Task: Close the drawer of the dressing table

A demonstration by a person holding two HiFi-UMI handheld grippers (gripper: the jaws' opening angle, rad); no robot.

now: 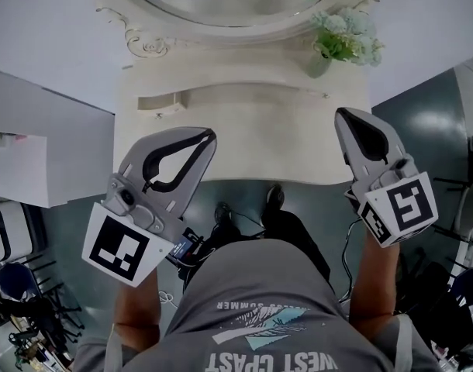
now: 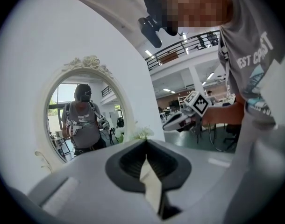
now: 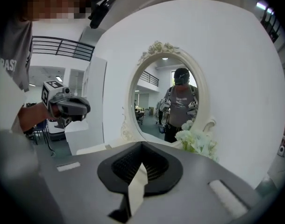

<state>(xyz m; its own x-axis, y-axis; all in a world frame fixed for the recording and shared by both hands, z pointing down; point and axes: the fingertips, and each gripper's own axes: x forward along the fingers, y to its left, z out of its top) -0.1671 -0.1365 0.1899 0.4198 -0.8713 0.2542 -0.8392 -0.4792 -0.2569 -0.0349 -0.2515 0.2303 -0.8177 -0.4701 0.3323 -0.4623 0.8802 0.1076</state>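
**Dressing table** (image 1: 244, 149): cream, carved trim. Its top is spread ahead of and beneath both sets of fingertips.

**Oval mirror** (image 1: 221, 10): set at the back, well beyond the fingertips. The person is reflected in it.

**Drawer**: the task's item. It is not told apart from the tabletop from above. Its front is judged to lie under the table's near edge, below and between the two grippers. It is expected to be rigid, fairly light and free-sliding. A flat push at the middle of the front is advised, or an even push on both sides so that it is not skewed.

**Left gripper** (image 1: 209, 136): fingers pressed together, nothing held, poised over the near-left edge.

**Right gripper** (image 1: 341, 115): fingers likewise pressed together and empty, poised over the near-right edge.

**White flowers** (image 1: 345, 37): placed ahead of the right fingertips and apart from them. They are considered fragile and should not be jolted.
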